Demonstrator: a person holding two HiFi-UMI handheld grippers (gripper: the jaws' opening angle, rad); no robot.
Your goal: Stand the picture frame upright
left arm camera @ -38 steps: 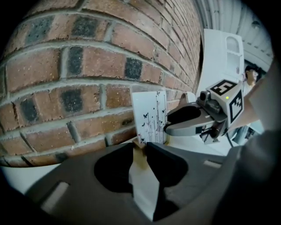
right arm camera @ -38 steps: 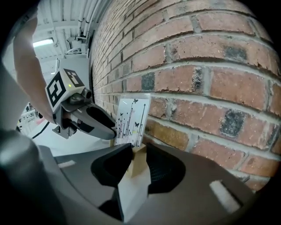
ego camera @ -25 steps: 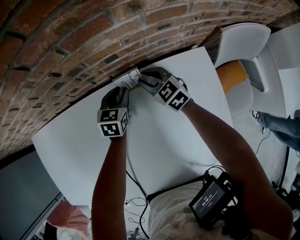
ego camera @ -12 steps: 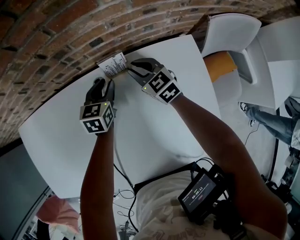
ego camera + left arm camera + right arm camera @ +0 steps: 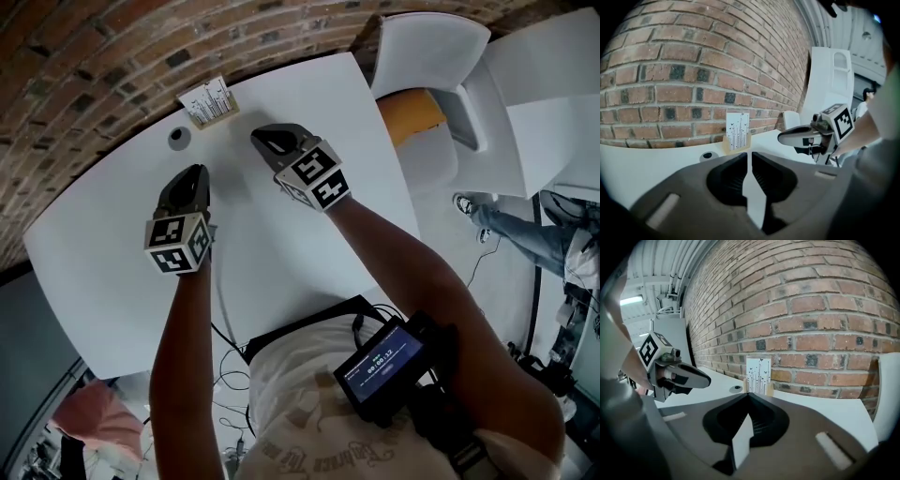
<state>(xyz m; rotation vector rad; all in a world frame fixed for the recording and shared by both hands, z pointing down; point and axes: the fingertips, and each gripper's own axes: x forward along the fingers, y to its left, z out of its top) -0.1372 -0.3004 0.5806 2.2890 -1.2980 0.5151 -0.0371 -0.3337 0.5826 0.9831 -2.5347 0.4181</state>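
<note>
The picture frame (image 5: 208,101) stands upright at the far edge of the white table (image 5: 309,262), close to the brick wall; its white print with thin dark lines faces me (image 5: 737,130) (image 5: 758,376). My left gripper (image 5: 190,176) (image 5: 749,157) hovers well short of it. Its jaws are closing to a thin slit, with nothing between them. My right gripper (image 5: 267,139) (image 5: 749,397) hangs to the right of the left one, also apart from the frame, jaws shut and empty. Each gripper shows in the other's view: right (image 5: 806,136), left (image 5: 684,376).
A small round hole (image 5: 178,137) sits in the tabletop left of the frame. The brick wall (image 5: 112,47) runs along the table's far edge. A white chair (image 5: 431,56) with an orange seat (image 5: 412,117) stands at the right end. A person's leg (image 5: 506,230) shows beyond.
Both grippers have drawn back from the frame toward me and narrowed their jaws. The frame stays standing by the wall, untouched.
</note>
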